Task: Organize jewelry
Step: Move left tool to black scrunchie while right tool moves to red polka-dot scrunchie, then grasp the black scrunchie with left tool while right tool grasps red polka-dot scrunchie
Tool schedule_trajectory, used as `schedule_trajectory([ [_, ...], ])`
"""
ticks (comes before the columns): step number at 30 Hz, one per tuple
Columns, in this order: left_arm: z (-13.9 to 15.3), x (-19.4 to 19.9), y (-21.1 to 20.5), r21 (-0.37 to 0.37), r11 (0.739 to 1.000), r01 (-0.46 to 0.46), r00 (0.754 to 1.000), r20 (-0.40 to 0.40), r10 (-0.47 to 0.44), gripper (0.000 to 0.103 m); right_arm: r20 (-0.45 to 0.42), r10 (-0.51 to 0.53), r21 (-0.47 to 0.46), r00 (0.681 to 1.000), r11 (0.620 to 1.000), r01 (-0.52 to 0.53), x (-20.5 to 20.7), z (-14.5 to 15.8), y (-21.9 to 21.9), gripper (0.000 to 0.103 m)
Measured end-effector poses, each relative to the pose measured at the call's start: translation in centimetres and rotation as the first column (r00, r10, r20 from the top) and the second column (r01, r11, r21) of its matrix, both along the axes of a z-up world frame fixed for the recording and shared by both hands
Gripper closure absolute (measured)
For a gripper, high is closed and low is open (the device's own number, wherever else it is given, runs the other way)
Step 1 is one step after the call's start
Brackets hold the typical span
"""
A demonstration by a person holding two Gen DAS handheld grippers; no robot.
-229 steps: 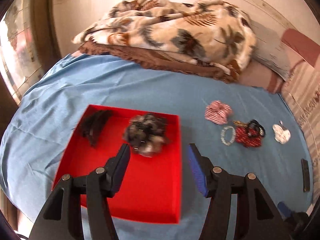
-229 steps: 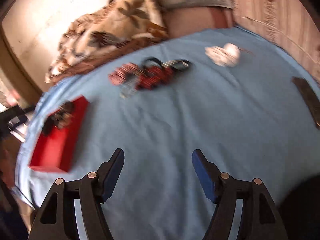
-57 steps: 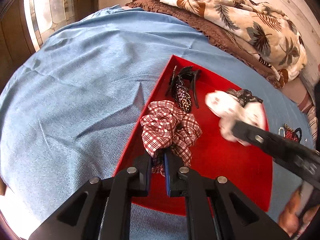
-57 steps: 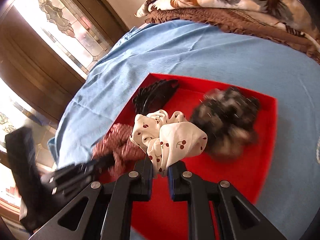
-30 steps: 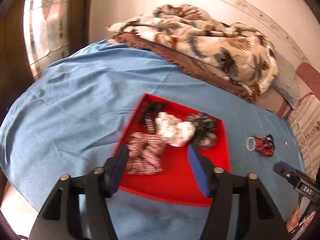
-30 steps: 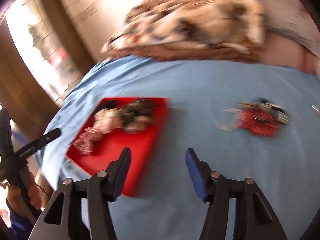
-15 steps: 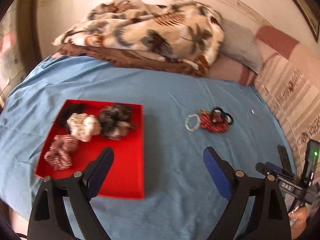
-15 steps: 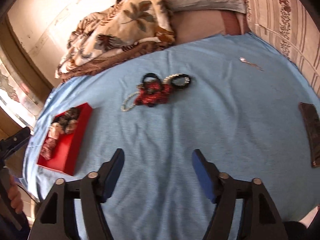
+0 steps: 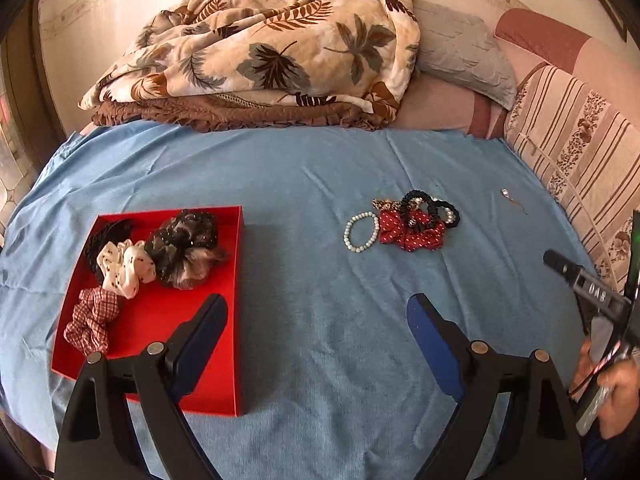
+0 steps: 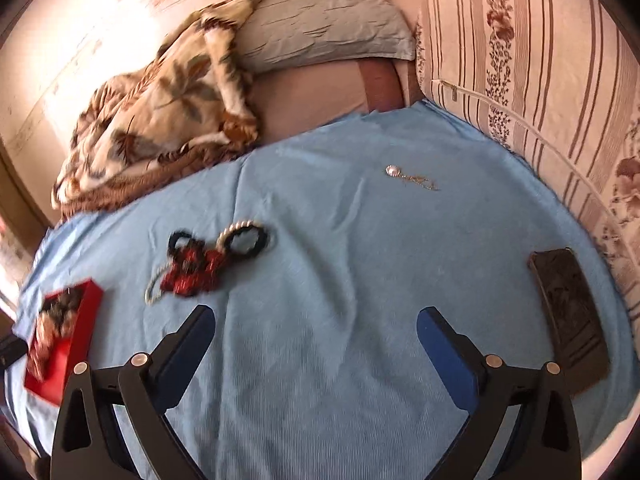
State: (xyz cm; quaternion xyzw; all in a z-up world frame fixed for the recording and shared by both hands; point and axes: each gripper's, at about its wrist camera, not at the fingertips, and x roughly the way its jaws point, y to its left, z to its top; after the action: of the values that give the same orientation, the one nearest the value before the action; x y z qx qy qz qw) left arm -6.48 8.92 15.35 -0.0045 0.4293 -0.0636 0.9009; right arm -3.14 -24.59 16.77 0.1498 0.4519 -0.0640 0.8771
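left gripper (image 9: 316, 320): we see jaws spread wide, just been opening, nothing between them; over blue sheet (image 9: 312, 168), left finger over tray corner
right gripper (image 10: 314, 330): jaws at widest, just been opening, empty; over bare sheet
tray (image 9: 234, 360): red, on sheet left of left gripper; we count four pieces inside
in tray: plaid scrunchie (image 9: 93, 318) nearest, cherry scrunchie (image 9: 124, 266) behind it, dark scrunchie (image 9: 182, 248) to its right, black clip (image 9: 106, 232) at far left corner
loose pile: red bow (image 9: 412, 234) on sheet, well right of tray; bead bracelet (image 9: 360, 232) touching its left; black bands (image 9: 430, 208) on its far side
pendant (image 10: 408, 176): alone, beyond pile, near striped cushion (image 10: 540, 60)
dark flat case (image 10: 568, 312): right of right gripper
far edge: leaf blanket (image 9: 272, 48), grey pillow (image 9: 460, 52)
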Motion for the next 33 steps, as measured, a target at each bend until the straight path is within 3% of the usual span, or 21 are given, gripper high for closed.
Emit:
schedule_trajectory([
  [4, -0.7, 1.3, 0.1, -0.004, 1.0, -0.011, 0.999, -0.034, 0.011, 0.013, 0.023, -0.051, 0.063, 0.998, 0.997, 0.049, 2.6, -1.1, -1.5, 0.0],
  [9, -2.1, 3.5, -0.1, 0.004, 1.0, -0.005, 0.997, -0.079, 0.006, 0.013, -0.035, -0.057, 0.181, 0.998, 0.982, 0.063, 6.5, -3.8, -2.6, 0.006],
  [14, -3.4, 6.8, -1.8, -0.052, 0.998, 0.016, 0.992, -0.125, -0.023, 0.013, -0.116, 0.016, 0.303, 0.993, 0.953, 0.02, 8.2, -7.2, -2.8, 0.03],
  [17, -4.1, 9.3, -4.1, -0.091, 0.994, 0.061, 0.988, -0.135, -0.073, 0.025, -0.129, 0.036, 0.362, 0.991, 0.932, 0.013, 8.7, -8.3, -2.9, 0.035],
  [21, -4.9, 12.7, -7.6, -0.095, 0.987, 0.128, 0.983, -0.124, -0.139, 0.029, -0.11, 0.062, 0.349, 0.992, 0.937, -0.02, 9.1, -8.1, -2.2, 0.035],
  [26, -6.3, 17.2, -12.1, -0.045, 0.976, 0.212, 0.97, -0.109, -0.216, 0.029, -0.098, 0.073, 0.352, 0.992, 0.935, -0.034, 9.6, -8.0, -2.0, 0.035],
  [29, -8.2, 18.8, -13.8, -0.025, 0.971, 0.236, 0.957, -0.168, -0.237, 0.029, -0.089, 0.074, 0.355, 0.993, 0.934, -0.038, 9.7, -8.0, -2.2, 0.035],
  [31, -9.6, 19.2, -14.1, -0.042, 0.969, 0.243, 0.94, -0.236, -0.245, 0.061, -0.088, 0.076, 0.36, 0.993, 0.932, -0.039, 9.7, -8.0, -2.2, 0.035],
  [32, -10.0, 19.0, -14.2, -0.054, 0.969, 0.242, 0.931, -0.268, -0.247, 0.097, -0.088, 0.076, 0.362, 0.993, 0.931, -0.039, 9.7, -8.1, -2.2, 0.035],
  [33, -10.3, 18.6, -14.2, -0.078, 0.966, 0.245, 0.919, -0.3, -0.257, 0.096, -0.088, 0.077, 0.363, 0.993, 0.931, -0.04, 9.7, -8.1, -2.1, 0.035],
])
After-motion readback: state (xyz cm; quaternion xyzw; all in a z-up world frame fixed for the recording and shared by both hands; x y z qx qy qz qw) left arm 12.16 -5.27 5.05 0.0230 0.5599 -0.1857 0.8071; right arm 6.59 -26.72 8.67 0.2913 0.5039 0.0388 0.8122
